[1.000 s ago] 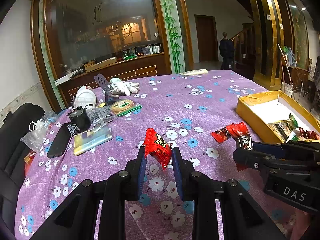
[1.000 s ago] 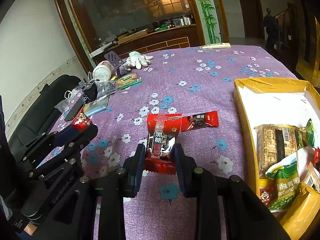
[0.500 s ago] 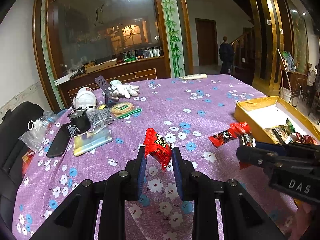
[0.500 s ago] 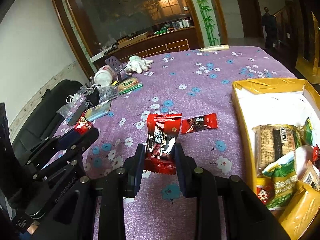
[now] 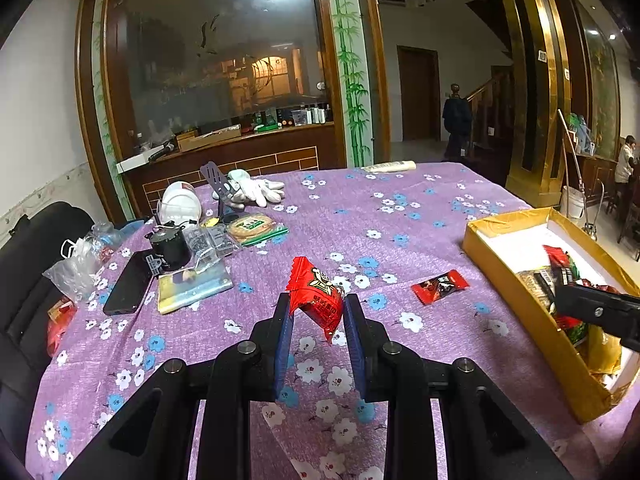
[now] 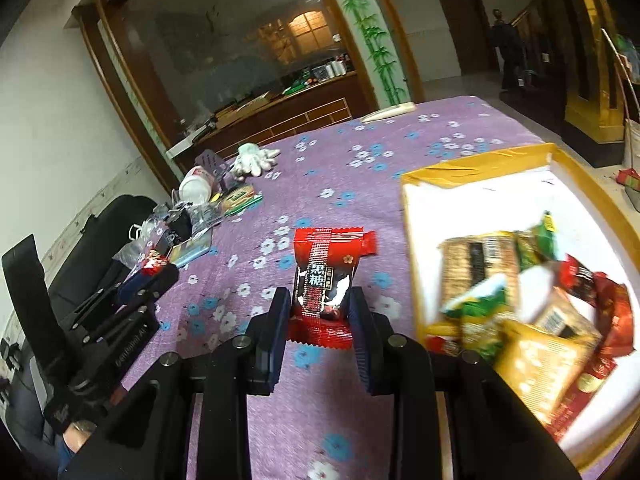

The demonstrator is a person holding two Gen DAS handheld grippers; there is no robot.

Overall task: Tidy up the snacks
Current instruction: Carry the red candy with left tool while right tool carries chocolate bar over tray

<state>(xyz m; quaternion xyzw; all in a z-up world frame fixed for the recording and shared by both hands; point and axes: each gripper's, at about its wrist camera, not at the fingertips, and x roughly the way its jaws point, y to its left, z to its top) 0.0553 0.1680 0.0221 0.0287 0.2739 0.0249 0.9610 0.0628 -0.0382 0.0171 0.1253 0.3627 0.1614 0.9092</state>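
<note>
Purple tablecloth (image 5: pixel 400 200), red packet (image 6: pixel 324 276) pinched between jaws

Right gripper (image 6: pixel 318 312) clamped red candy packet (image 6: pixel 326 276) above purple floral tablecloth (image 6: pixel 360 160); yellow box (image 6: pixel 476 170) of snacks (image 6: pixel 516 300) just right.

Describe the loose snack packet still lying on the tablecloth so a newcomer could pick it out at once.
Start at the yellow box at the right edge of the purple flowered tablecloth. Just left of the box, on bare cloth, lies a small red snack packet with a dark middle. It lies flat and alone, in neither gripper, unlike the two other red packets, and outside the box.
</note>
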